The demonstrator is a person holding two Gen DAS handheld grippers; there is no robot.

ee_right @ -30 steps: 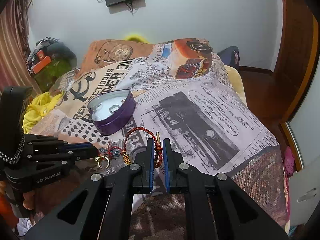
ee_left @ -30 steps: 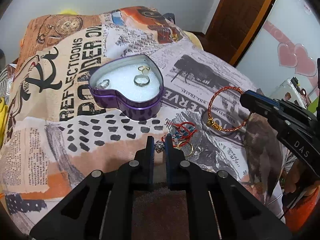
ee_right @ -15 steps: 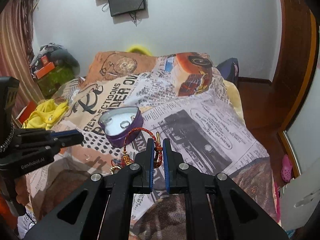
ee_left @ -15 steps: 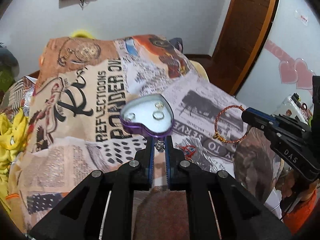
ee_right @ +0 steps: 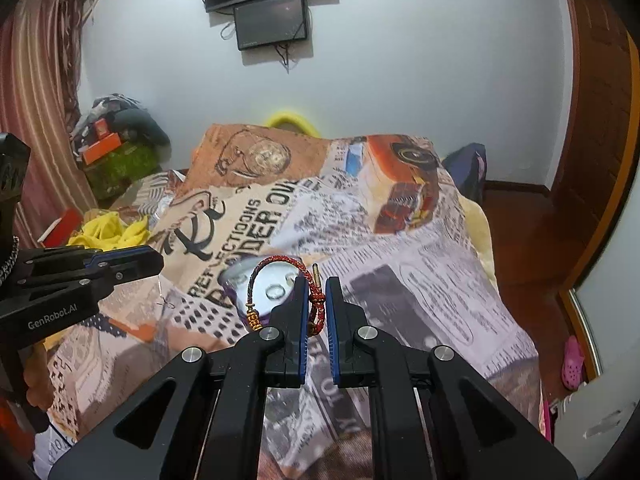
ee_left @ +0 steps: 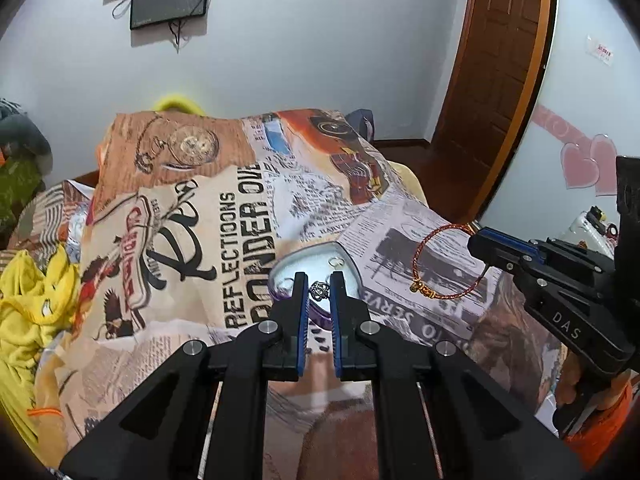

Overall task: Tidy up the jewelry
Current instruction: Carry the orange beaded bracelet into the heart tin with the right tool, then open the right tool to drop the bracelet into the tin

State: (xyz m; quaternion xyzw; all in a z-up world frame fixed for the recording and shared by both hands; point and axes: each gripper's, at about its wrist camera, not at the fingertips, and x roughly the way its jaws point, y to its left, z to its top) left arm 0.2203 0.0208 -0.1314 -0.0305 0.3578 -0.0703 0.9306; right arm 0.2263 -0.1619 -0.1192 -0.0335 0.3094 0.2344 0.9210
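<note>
Both grippers have risen off the bed since a second ago, each carrying its piece. Held above the newsprint-patterned bedspread (ee_left: 224, 216), the left gripper (ee_left: 319, 292) has its fingers clamped on a small silver charm (ee_left: 320, 290). To its right, the right gripper (ee_right: 317, 300) is closed tight on a red braided bracelet (ee_right: 280, 268), whose loop hangs to the left of its fingertips with a gold bead at the bottom. Below both sits a purple heart-shaped tin (ee_left: 352, 276) (open, white-lined), with rings (ee_right: 275, 291) resting inside it.
</note>
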